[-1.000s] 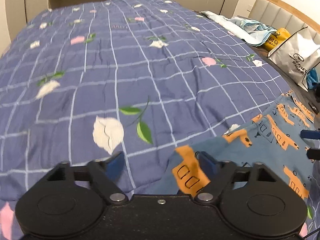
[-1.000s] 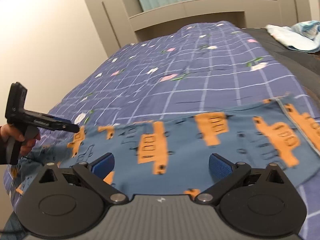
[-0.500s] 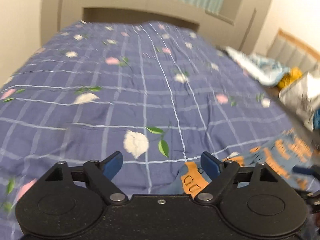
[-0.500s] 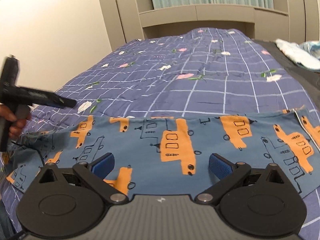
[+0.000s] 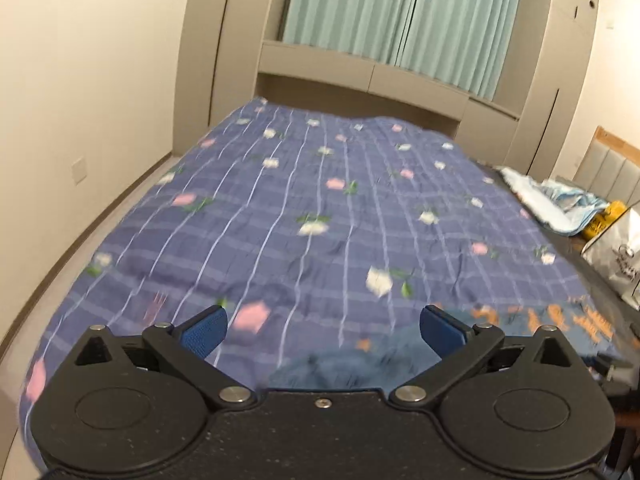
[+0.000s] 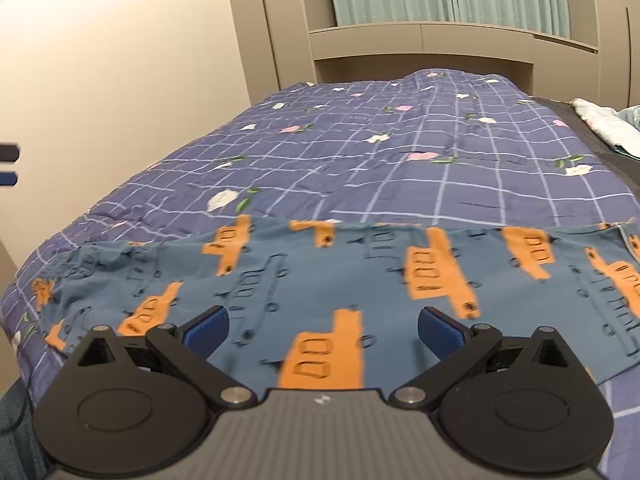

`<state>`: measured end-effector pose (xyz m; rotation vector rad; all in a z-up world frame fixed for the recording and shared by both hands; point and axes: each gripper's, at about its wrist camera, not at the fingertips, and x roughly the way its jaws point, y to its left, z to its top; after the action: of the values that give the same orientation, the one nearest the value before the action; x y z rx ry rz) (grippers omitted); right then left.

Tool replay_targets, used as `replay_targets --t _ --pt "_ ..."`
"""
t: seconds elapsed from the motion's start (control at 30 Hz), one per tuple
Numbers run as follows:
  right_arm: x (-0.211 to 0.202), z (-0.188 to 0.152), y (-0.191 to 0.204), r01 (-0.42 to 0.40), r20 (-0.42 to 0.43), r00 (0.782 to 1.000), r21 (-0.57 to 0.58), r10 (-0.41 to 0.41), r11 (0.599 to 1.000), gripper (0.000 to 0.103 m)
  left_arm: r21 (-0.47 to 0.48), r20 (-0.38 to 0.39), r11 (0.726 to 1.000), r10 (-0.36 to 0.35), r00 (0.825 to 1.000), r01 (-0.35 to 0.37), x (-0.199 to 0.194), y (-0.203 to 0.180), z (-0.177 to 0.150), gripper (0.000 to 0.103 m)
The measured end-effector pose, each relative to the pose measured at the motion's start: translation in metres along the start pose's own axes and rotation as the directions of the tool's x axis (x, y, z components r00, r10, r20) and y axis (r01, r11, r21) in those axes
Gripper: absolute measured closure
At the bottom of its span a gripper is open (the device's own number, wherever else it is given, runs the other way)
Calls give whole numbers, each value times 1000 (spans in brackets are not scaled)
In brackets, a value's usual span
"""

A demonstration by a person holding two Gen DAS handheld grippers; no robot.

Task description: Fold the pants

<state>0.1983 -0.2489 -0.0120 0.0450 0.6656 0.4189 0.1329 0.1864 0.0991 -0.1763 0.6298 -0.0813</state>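
Blue pants [image 6: 360, 272] with orange vehicle prints lie flat across the near end of the bed, stretched from left to right. In the left wrist view only their blurred near-left part [image 5: 400, 352] shows, low and right of centre. My left gripper [image 5: 322, 330] hangs above the bed's near edge; its jaws are opening wide, with nothing between the pads. My right gripper [image 6: 323, 326] stands open over the middle of the pants, apart from the cloth. The left gripper's fingertips [image 6: 9, 178] peek in at the left border of the right wrist view.
The bed carries a purple checked quilt [image 5: 320, 208] with flower prints. A crumpled light blue cloth [image 5: 552, 204], a yellow item [image 5: 604, 218] and a white bag [image 5: 620, 256] lie at the right. Cabinets and green curtains [image 5: 400, 16] stand behind the bed; a wall [image 5: 80, 100] runs left.
My left gripper has let the pants' end go, opened wider, and pulled up and back to the left. My right gripper has drifted back a little; the pants now lie flat.
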Motion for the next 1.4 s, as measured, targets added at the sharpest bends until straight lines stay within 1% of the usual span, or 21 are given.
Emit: replay_targets --t 0.07,0.17,0.3,0.4,0.47,0.57,0.6,0.63,0.67,0.7,0.77,0.83,0.9,1.0,1.1,1.17,1.2,1.23,1.27,1.33,1.4 --pt "0 -3 8 -8 -2 1000 -4 8 1000 0 -30 -30 1000 3 1000 -4 3 10 -19 1" --pt "-2 -6 18 -9 -2 1000 -14 9 1000 0 -99 -66 995 -20 998 13 21 24 -50 1" --pt "-7 -9 25 -2 -10 1000 -26 2 1000 0 -230 -92 973 -57 994 35 46 40 -85 7" --pt "-9 -10 27 11 -17 1000 -36 -12 999 0 -284 -105 958 -69 992 37 60 43 -101 12" --pt "-10 -12 28 17 -19 1000 -34 -18 999 0 -316 -113 948 -87 990 47 67 43 -106 20" --pt "-9 -13 27 23 -24 999 -27 -23 999 0 -346 -112 936 -111 987 66 69 42 -110 40" --pt "-9 -14 27 25 -26 999 -25 -25 999 0 -351 -111 933 -120 987 74 69 41 -110 57" --pt "-9 -15 27 26 -27 999 -24 -26 999 0 -360 -111 930 -126 986 78 69 40 -109 67" --pt "-8 -15 27 26 -28 999 -22 -27 999 0 -365 -111 929 -112 988 64 68 38 -108 71" --pt "-8 -16 26 27 -28 999 -21 -27 999 0 -367 -111 929 -103 988 56 66 37 -107 81" --pt "-8 -17 26 29 -25 999 -18 -29 999 0 -373 -95 927 -83 992 42 56 34 -102 82" --pt "-9 -18 24 32 -21 999 -14 -32 999 0 -354 -60 934 -61 996 36 41 30 -95 85" --pt "-10 -19 21 38 -16 999 -9 -38 999 0 -317 -34 948 -31 999 19 28 23 -89 93" --pt "-11 -21 14 48 -13 999 3 -48 999 0 -280 -33 960 -9 999 -1 24 20 -87 93" --pt "-12 -23 6 58 -7 998 28 -58 998 0 -287 -82 958 -22 996 -3 37 24 -94 92" --pt "-14 -25 1 62 -3 998 39 -62 997 0 -275 -101 961 -7 995 -21 45 25 -99 88" --pt "-15 -26 -1 64 -2 998 40 -64 997 0 -273 -112 961 5 994 -35 48 25 -102 81" --pt "-16 -27 -3 67 0 998 41 -67 997 0 -271 -121 961 19 993 -51 51 26 -105 71" --pt "-18 -27 -5 68 2 998 40 -69 997 0 -273 -129 959 38 991 -72 52 27 -107 65" --pt "-21 -28 -9 75 6 997 37 -76 996 0 -282 -134 954 70 988 -105 51 29 -110 39" --pt "-25 -28 -14 83 13 996 33 -83 996 0 -275 -132 951 107 985 -140 47 28 -110 28"
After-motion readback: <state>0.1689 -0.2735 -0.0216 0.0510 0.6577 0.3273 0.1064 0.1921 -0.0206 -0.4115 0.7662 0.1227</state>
